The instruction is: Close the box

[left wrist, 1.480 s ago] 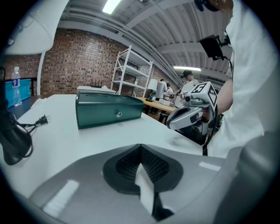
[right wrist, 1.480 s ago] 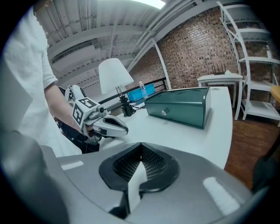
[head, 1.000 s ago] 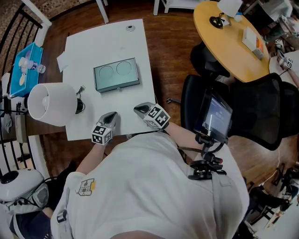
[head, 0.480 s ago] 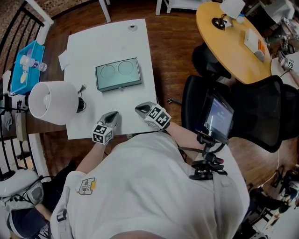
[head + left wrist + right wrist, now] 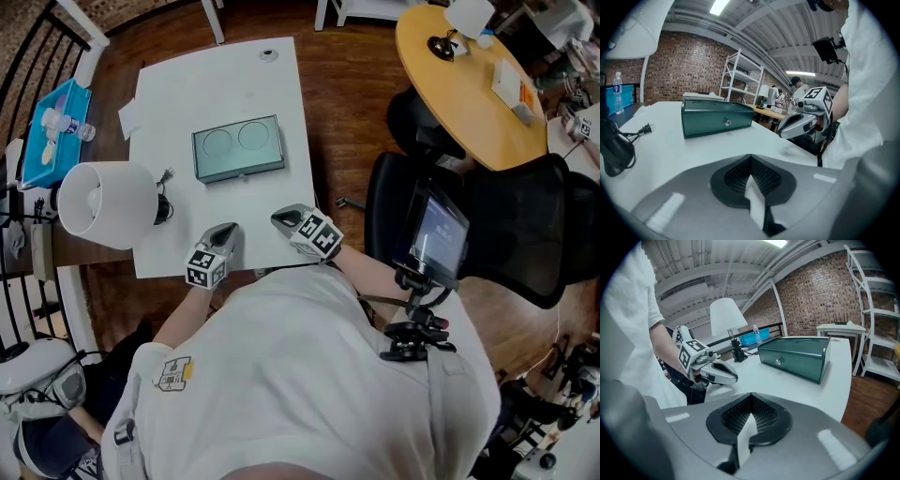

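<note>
A dark green box (image 5: 238, 149) lies on the white table (image 5: 178, 103) with its lid down; two round marks show on the lid. Its front face with a small knob shows in the left gripper view (image 5: 716, 121) and the right gripper view (image 5: 795, 356). My left gripper (image 5: 225, 232) rests at the table's near edge, shut and empty. My right gripper (image 5: 280, 218) sits beside it, also shut with nothing held. Both are well short of the box. Each gripper shows in the other's view: the right gripper (image 5: 787, 131), the left gripper (image 5: 730, 375).
A white lamp shade (image 5: 101, 205) stands at the table's left, with a black plug and cord (image 5: 161, 180) beside it. A paper (image 5: 128, 119) lies at the left edge. A black chair (image 5: 487, 225) and a round wooden table (image 5: 464, 84) are to the right.
</note>
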Action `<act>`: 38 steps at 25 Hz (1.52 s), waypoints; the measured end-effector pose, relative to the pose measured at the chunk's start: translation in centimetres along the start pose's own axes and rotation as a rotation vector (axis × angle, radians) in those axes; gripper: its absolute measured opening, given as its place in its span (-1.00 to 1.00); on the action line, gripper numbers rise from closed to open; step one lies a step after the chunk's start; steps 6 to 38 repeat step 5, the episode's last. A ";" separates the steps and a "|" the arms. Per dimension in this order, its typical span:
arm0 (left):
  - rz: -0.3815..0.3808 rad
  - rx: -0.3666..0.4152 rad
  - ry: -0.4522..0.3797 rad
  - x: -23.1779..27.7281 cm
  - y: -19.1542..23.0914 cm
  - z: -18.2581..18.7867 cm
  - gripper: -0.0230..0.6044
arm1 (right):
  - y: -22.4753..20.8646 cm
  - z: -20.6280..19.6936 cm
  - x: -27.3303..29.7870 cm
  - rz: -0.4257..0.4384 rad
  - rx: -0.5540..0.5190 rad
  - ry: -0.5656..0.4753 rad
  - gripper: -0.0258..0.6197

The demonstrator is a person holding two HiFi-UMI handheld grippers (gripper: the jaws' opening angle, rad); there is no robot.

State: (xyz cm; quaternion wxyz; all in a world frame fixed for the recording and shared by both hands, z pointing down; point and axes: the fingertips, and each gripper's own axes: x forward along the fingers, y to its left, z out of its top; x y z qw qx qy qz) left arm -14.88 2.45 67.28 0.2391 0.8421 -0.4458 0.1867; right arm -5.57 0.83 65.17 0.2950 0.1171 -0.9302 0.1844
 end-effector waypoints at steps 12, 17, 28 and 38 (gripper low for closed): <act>0.002 -0.001 -0.002 0.0 -0.1 -0.1 -0.93 | 0.0 -0.2 0.0 0.000 -0.003 0.003 -0.92; 0.002 -0.001 -0.002 0.0 -0.1 -0.1 -0.93 | 0.0 -0.2 0.0 0.000 -0.003 0.003 -0.92; 0.002 -0.001 -0.002 0.0 -0.1 -0.1 -0.93 | 0.0 -0.2 0.0 0.000 -0.003 0.003 -0.92; 0.002 -0.001 -0.002 0.0 -0.1 -0.1 -0.93 | 0.0 -0.2 0.0 0.000 -0.003 0.003 -0.92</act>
